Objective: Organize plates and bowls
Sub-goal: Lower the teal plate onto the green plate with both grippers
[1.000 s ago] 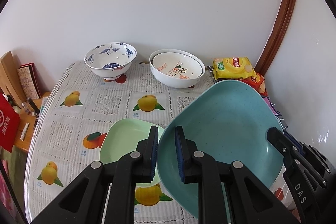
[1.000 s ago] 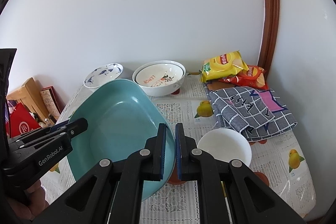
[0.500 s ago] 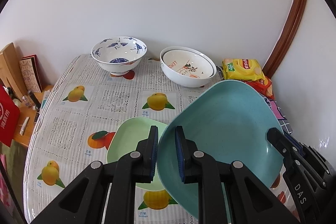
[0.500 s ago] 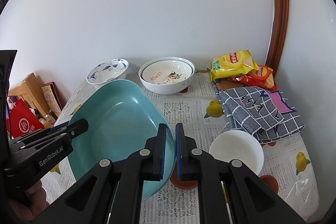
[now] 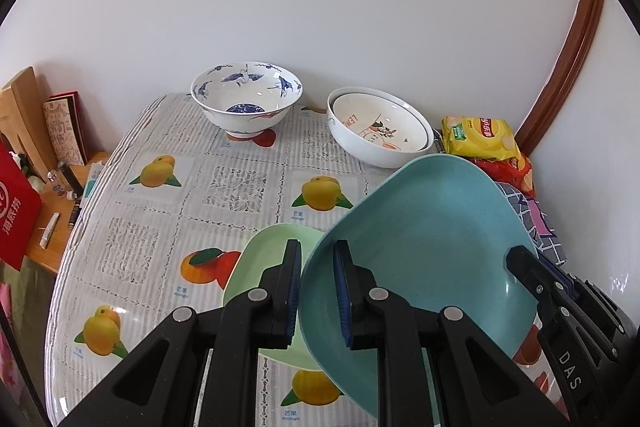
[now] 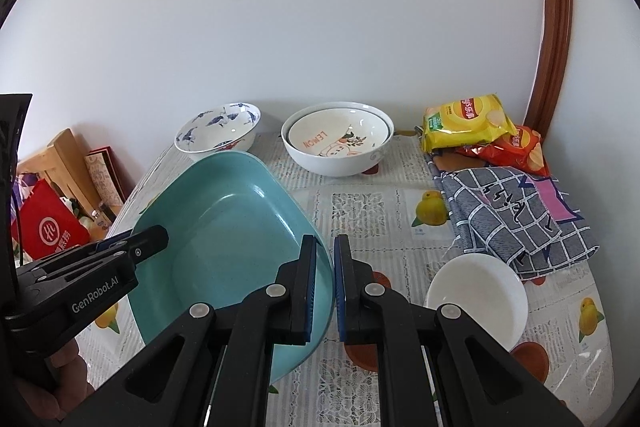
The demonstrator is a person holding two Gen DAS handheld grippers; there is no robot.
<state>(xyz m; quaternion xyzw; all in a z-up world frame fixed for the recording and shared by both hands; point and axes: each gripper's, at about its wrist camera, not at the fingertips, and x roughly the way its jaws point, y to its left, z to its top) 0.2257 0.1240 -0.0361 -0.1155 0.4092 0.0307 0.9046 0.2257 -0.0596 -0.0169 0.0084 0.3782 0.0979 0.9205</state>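
Teal and squarish, a plate [image 5: 432, 235] hung tilted above a table [image 5: 160, 211], held by two grippers on opposite edges. The left gripper [image 5: 318, 291] pinched the plate's left rim between its blue pads, jaws narrow; the right gripper [image 6: 325, 279] clamped the right rim, jaws nearly together. Seen from the right camera, the left tool's side read "GenRobot.AI"; from the left camera, the right tool read "DAS". Beneath the teal plate's left edge lay a green plate [image 5: 264, 255] on a cloth printed with mangoes, captioned "mango". At the back stood a blue-and-white bowl [image 5: 246, 99] and two nested white bowls [image 6: 338, 139], the inner one lettered "LEMON". A yellow chip bag [image 6: 468, 121] lay on an orange one by the wall. Near the front right sat a small white bowl [image 6: 476, 295], just beside a checked towel [image 6: 516, 215].
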